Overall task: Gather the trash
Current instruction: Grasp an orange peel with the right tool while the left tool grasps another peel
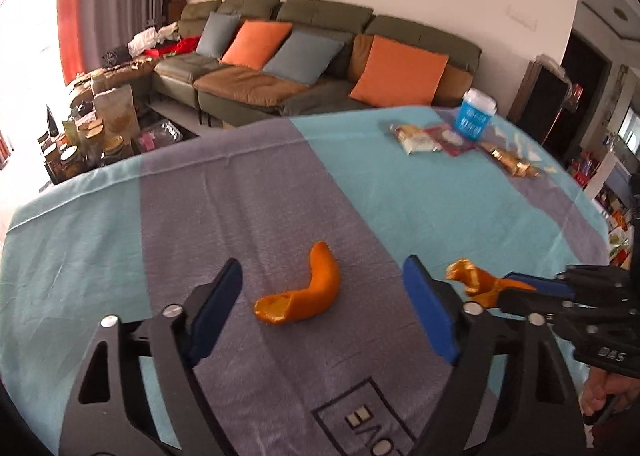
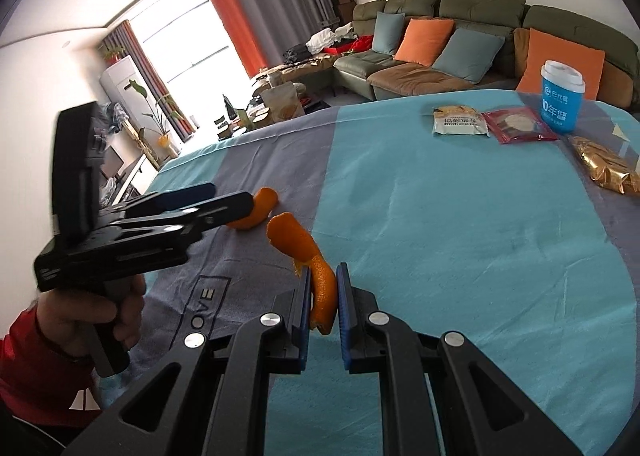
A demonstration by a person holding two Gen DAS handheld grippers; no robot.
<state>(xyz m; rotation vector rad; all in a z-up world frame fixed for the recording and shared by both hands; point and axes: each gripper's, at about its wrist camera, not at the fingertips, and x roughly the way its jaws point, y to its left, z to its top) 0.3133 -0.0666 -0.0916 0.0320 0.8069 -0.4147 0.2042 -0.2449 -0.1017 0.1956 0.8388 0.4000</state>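
Observation:
A curved orange peel (image 1: pixel 308 292) lies on the grey stripe of the tablecloth (image 1: pixel 240 195). My left gripper (image 1: pixel 323 262) stands open around it, with a clear gap between the peel and each blue pad. In the right wrist view this peel (image 2: pixel 260 207) shows just past the left gripper (image 2: pixel 228 195), which a hand in a red sleeve holds. My right gripper (image 2: pixel 324 270) is shut on a second orange peel (image 2: pixel 320 288), which is lifted off the cloth and sticks out forward. That held peel (image 1: pixel 470 276) also shows in the left wrist view, in the right gripper (image 1: pixel 508 288).
At the table's far right stand a blue paper cup (image 2: pixel 562 95), a white snack packet (image 2: pixel 456 121), a red packet (image 2: pixel 518 125) and a crumpled gold wrapper (image 2: pixel 604 167). A green sofa (image 2: pixel 460 43) with cushions sits behind the table; a cluttered low table (image 1: pixel 92 131) stands at the left.

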